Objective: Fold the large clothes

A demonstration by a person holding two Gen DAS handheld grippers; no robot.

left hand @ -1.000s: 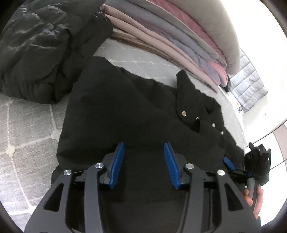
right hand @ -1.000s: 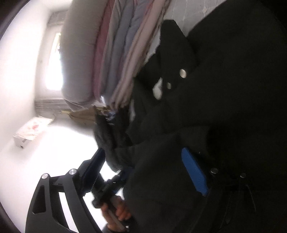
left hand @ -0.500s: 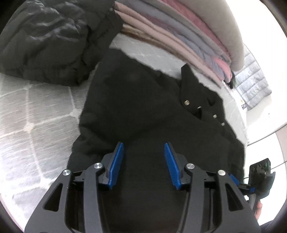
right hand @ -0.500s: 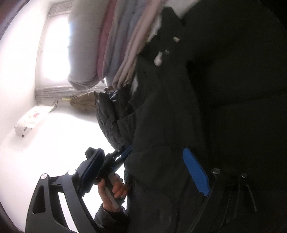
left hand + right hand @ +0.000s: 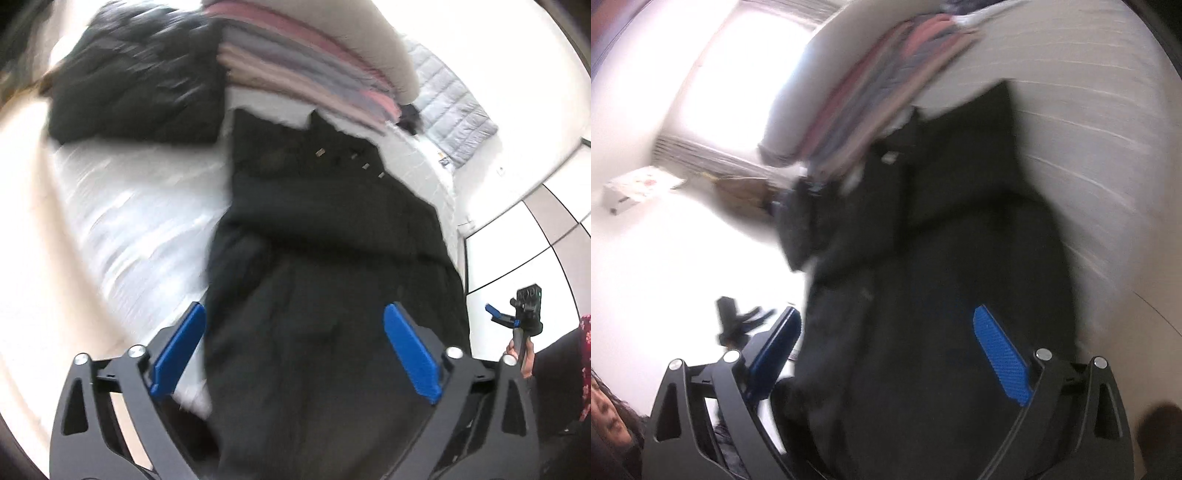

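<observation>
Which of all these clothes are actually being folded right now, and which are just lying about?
In the job:
- black coat spread on the bed
- left gripper and right gripper, both open above it

Just lying about:
- shiny black puffer jacket
- stack of folded pastel clothes
- grey quilted jacket
- white bed cover

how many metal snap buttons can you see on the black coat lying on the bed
4 small metal snaps run in a slanted row near the collar of the black coat, in the left wrist view. Blur or folds may hide more.
</observation>
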